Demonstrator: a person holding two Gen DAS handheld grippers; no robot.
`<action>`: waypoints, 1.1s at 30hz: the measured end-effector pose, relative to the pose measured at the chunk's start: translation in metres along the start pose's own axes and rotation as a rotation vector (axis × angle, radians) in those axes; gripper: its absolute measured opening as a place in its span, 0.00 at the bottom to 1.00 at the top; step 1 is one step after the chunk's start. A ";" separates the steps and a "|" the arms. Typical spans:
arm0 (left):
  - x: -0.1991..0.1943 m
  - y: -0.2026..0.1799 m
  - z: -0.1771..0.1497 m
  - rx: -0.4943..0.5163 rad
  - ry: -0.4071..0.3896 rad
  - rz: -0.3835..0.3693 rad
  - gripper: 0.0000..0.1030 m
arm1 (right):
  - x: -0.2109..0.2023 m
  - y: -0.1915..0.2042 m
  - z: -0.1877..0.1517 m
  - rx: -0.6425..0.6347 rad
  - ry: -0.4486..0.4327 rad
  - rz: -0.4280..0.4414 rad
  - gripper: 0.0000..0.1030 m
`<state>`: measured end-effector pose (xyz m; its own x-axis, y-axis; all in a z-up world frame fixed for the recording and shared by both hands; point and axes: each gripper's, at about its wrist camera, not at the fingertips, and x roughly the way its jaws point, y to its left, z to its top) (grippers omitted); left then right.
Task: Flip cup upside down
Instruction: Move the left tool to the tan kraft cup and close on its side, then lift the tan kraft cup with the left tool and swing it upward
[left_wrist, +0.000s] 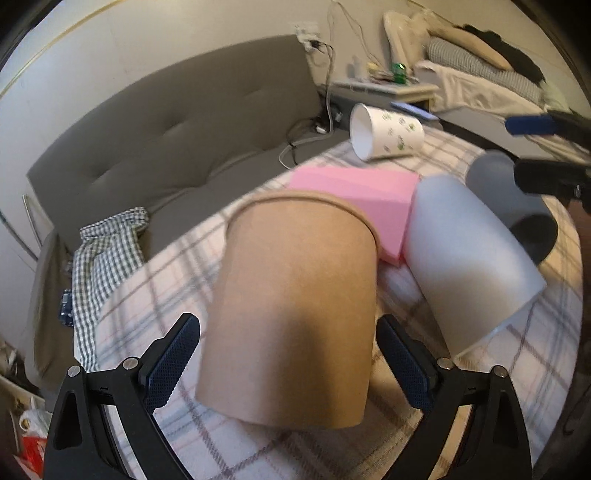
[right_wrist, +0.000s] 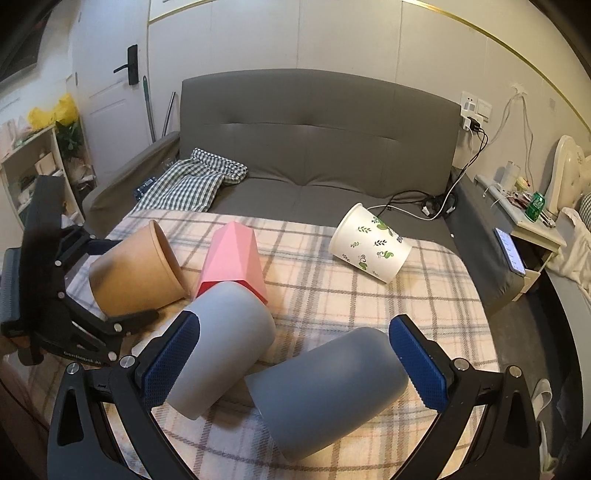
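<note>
A brown paper cup (left_wrist: 295, 314) lies tilted on its side on the plaid cloth (left_wrist: 155, 295), rim pointing away. My left gripper (left_wrist: 288, 365) is open, its fingers on either side of the cup's base end with small gaps. In the right wrist view the brown cup (right_wrist: 136, 273) sits between the left gripper's fingers (right_wrist: 129, 317). My right gripper (right_wrist: 295, 363) is open and empty above two grey cups lying on their sides, a light one (right_wrist: 221, 347) and a darker one (right_wrist: 325, 391).
A pink faceted cup (right_wrist: 232, 258) lies by the brown cup. A white cup with green leaves (right_wrist: 369, 243) lies on its side at the cloth's far right. A grey sofa (right_wrist: 314, 147) with a checked shirt (right_wrist: 192, 181) stands behind. A bedside table (right_wrist: 524, 221) is at the right.
</note>
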<state>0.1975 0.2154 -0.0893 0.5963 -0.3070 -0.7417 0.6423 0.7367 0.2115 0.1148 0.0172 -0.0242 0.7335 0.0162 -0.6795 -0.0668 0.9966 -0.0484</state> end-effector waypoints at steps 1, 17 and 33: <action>0.000 0.000 0.000 -0.003 0.006 0.009 0.93 | 0.000 -0.001 0.000 0.002 0.000 0.003 1.00; -0.064 -0.032 -0.052 -0.562 0.115 0.139 0.79 | -0.043 -0.007 -0.006 0.072 -0.090 0.097 1.00; -0.076 -0.087 -0.062 -0.641 0.126 0.197 0.85 | -0.087 -0.019 -0.029 0.071 -0.123 0.055 1.00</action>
<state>0.0667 0.2119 -0.0910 0.5873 -0.0872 -0.8047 0.0925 0.9949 -0.0403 0.0329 -0.0054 0.0142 0.8076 0.0761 -0.5847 -0.0640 0.9971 0.0413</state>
